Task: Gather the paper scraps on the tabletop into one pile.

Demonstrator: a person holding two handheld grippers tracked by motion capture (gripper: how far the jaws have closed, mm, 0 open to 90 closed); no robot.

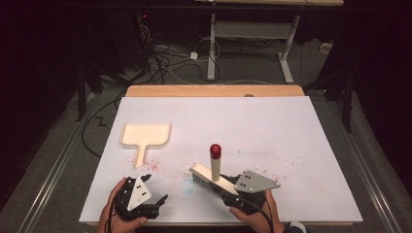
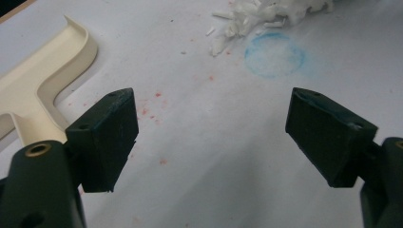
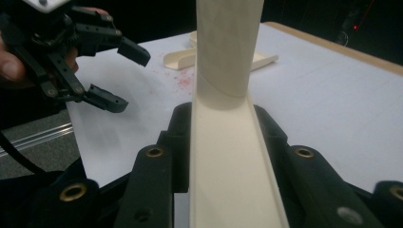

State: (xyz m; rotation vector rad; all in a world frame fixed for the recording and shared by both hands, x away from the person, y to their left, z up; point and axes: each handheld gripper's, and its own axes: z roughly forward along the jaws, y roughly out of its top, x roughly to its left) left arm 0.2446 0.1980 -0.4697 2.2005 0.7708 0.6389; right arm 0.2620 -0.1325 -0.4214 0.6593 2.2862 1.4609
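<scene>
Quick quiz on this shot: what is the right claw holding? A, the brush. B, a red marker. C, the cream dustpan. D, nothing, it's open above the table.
A: the right claw is shut on the cream brush, its jaws pressed against both sides of the brush body, while the dustpan lies free on the table.

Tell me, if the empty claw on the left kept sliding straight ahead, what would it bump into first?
Probably the brush bristles, just past the blue ring on the paper. The open left claw has bare paper until then; the dustpan lies off to its side.

Overhead view; two close gripper-mounted views
</scene>
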